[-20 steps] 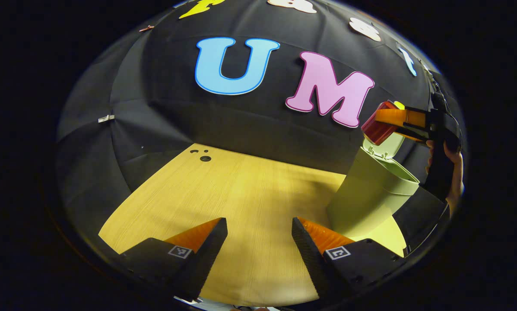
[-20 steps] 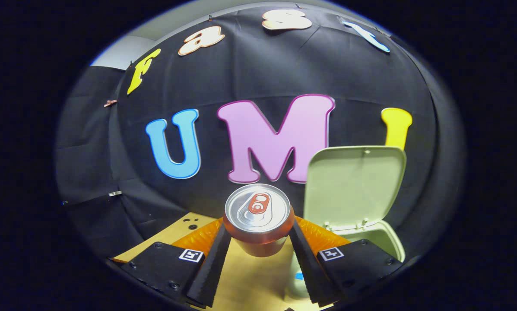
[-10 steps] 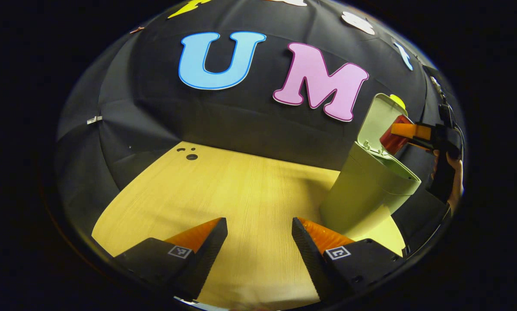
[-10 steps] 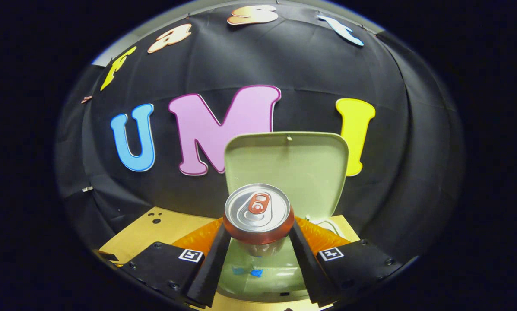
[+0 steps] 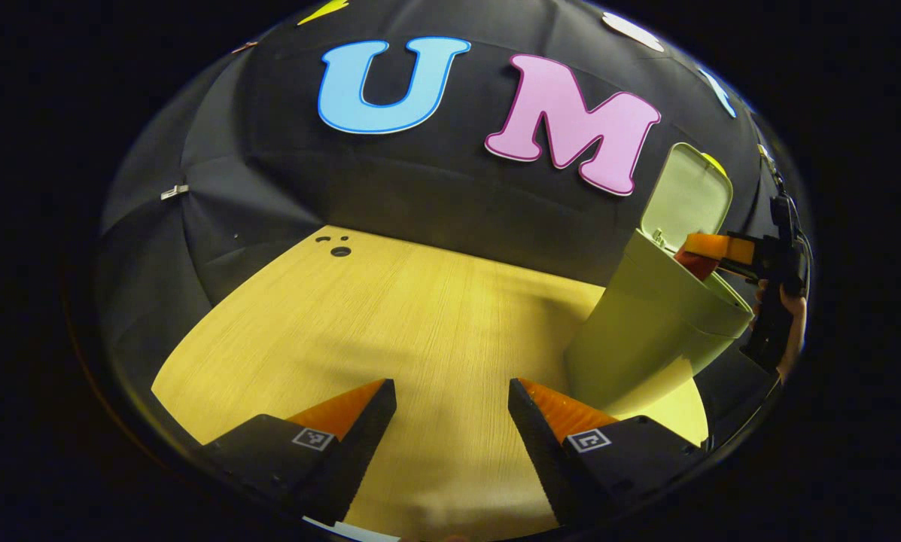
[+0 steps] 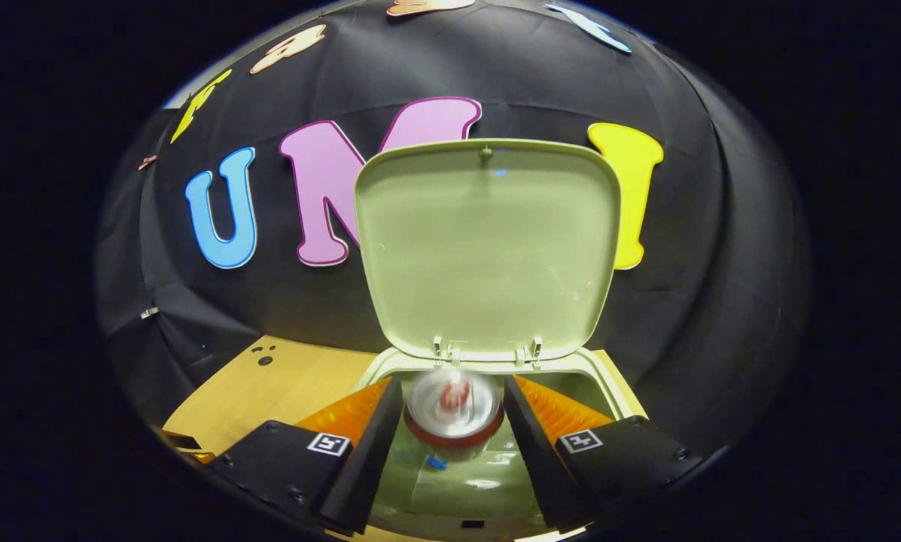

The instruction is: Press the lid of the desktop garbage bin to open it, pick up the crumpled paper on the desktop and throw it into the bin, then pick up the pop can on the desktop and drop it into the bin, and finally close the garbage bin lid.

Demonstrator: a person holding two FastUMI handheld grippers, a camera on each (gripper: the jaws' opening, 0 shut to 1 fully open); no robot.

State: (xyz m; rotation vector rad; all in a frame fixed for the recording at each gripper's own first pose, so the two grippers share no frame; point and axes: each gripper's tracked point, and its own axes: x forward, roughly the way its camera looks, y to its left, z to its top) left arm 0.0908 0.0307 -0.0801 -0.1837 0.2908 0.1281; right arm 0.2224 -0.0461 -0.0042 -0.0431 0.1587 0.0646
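Observation:
The pale green bin [image 5: 646,331] stands at the table's right end with its lid [image 6: 488,248] tipped up and back. My right gripper [image 6: 452,380] hovers over the bin's mouth [image 6: 480,482]. The red pop can [image 6: 454,414] is blurred and sits low between its fingers, dropping into the bin, so the fingers no longer press on it. In the left gripper view the can [image 5: 689,263] shows at the bin's rim under the right gripper [image 5: 713,248], which a hand [image 5: 785,316] holds. My left gripper [image 5: 452,384] is open above the table with nothing in it.
The wooden table [image 5: 390,324] stretches left of the bin, with a few small holes [image 5: 339,251] near its far edge. The black cloth wall rises right behind the table and the bin.
The right gripper has moved closer to the bin and lower over its mouth. The can, held firmly before, has slipped down between the fingers and is blurred. The left gripper barely shifted.

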